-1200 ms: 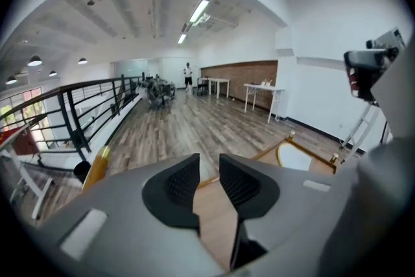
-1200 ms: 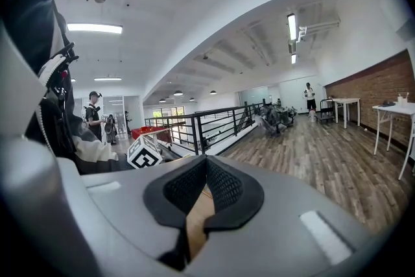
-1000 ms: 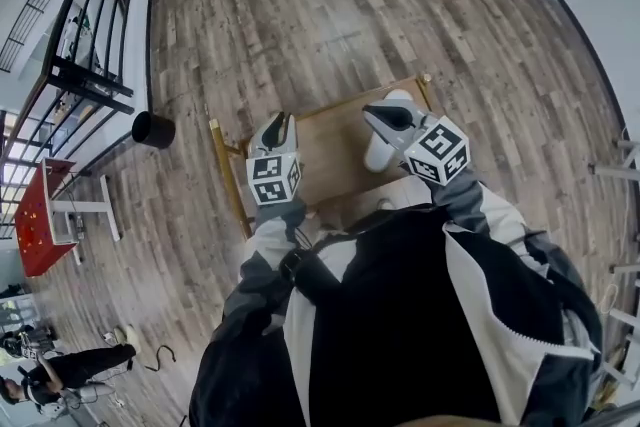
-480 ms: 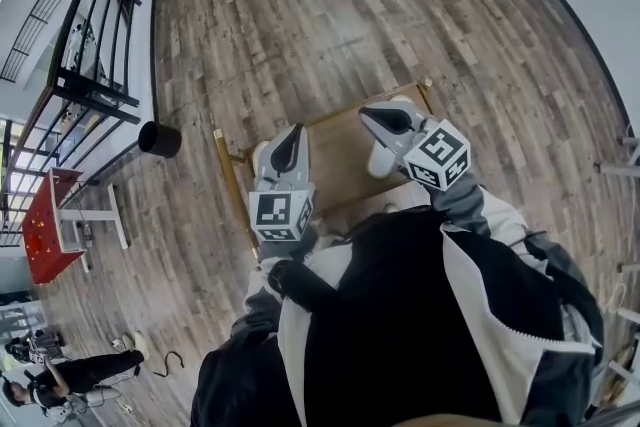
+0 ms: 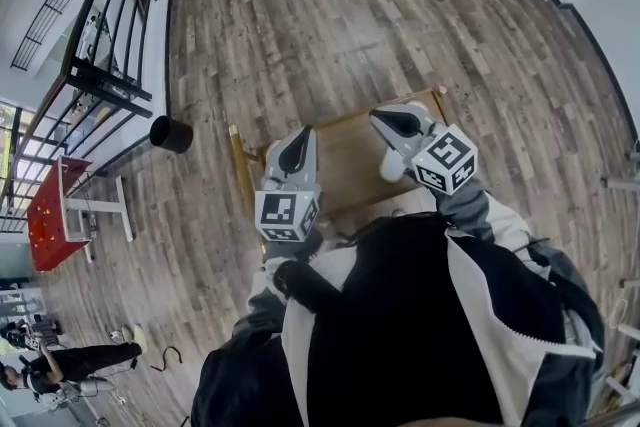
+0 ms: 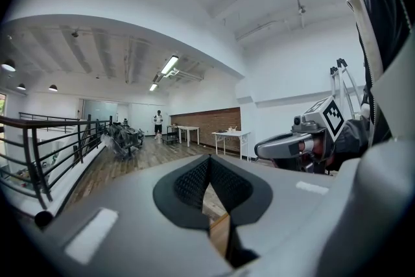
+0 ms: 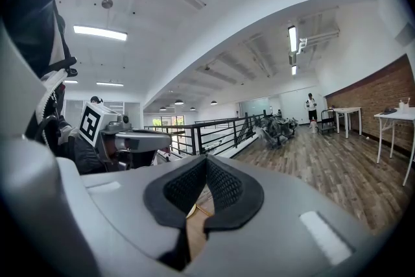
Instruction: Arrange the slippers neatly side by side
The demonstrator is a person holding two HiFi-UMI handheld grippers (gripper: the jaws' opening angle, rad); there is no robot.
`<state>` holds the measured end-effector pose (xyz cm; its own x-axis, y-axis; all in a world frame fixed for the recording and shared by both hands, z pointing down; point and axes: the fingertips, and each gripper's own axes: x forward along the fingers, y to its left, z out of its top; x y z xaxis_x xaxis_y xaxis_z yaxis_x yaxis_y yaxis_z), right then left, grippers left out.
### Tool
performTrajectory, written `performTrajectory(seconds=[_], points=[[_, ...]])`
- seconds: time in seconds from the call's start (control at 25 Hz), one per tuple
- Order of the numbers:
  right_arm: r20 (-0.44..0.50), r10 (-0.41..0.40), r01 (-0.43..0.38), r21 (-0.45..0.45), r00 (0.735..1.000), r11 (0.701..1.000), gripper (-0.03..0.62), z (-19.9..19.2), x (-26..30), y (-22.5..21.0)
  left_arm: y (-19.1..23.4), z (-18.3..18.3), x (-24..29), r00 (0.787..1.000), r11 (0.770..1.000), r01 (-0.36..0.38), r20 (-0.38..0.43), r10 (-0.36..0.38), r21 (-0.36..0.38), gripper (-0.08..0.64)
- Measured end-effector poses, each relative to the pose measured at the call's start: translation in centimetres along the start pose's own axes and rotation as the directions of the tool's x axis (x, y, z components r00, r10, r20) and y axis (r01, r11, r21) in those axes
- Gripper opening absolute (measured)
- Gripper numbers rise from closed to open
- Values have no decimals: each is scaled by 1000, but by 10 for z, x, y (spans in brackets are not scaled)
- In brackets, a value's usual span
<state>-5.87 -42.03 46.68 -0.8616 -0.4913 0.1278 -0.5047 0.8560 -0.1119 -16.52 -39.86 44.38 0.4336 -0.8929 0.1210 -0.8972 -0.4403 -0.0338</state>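
- Claws first: your left gripper (image 5: 297, 137) and right gripper (image 5: 380, 115) both have their jaws pressed together on nothing, and both are held above the wooden board (image 5: 340, 150).
- One white slipper (image 5: 389, 165) lies at the board's right edge, partly under your right gripper. Its mate I cannot make out.
- Coming down with closed jaws would likely shove it off that edge instead of gripping it.
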Motion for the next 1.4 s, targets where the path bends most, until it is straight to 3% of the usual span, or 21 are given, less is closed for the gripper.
performTrajectory(seconds=[0.32, 0.48, 0.56, 0.72, 0.84, 1.16, 1.28, 1.4], points=[[-92, -32, 34, 22, 995, 999, 5, -24, 14, -3, 3, -6, -6, 1000, 998, 25, -9, -25, -56, 12], [-200, -131, 149, 76, 971, 986, 15, -64, 14, -27, 0, -11, -9, 998, 996, 51, -18, -52, -73, 12], [-263, -166, 203, 122, 951, 972, 67, -90, 13, -40, 3, -13, -12, 998, 996, 52, -27, -54, -70, 12], [-408, -228, 321, 175, 884, 931, 140, -153, 9, -67, 10, -16, -17, 997, 997, 58, -42, -60, -53, 12], [-506, -251, 409, 229, 825, 883, 187, -203, 2, -84, 13, -17, -21, 997, 996, 66, -46, -69, -51, 12], [-703, -317, 626, 232, 637, 745, 225, -299, -36, -127, 19, -25, -37, 995, 996, 66, -65, -70, -56, 12], [-732, -314, 682, 271, 604, 679, 232, -317, -46, -139, 16, -28, -40, 994, 996, 75, -81, -79, -54, 12], [-758, -292, 693, 278, 584, 665, 232, -330, -46, -144, 10, -32, -40, 991, 995, 86, -97, -90, -47, 12]])
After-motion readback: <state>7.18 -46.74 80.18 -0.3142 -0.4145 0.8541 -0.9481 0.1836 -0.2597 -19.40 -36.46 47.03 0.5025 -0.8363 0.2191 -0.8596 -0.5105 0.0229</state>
